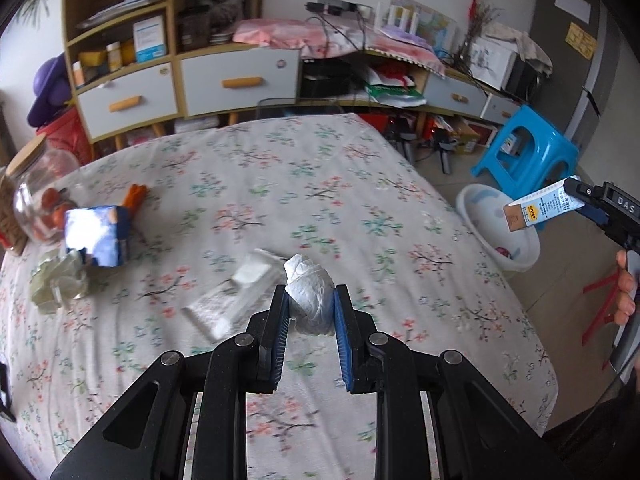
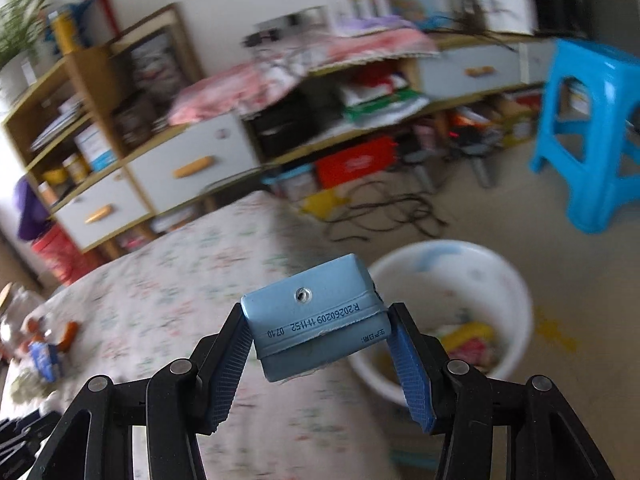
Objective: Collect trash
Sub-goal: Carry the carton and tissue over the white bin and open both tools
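My left gripper pinches a crumpled tissue wad above the floral tablecloth. My right gripper clamps a blue drink carton, long axis pointing forward along the fingers. The white basin sits on the floor just beyond and right of the carton, so I judge the right hand nearer for dropping.

Cluttered shelving, blue stool

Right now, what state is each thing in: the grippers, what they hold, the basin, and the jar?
left gripper: shut on crumpled tissue
right gripper: shut on blue drink carton
white basin: on the floor, trash already inside
glass jar: lid on, lying tilted on the table
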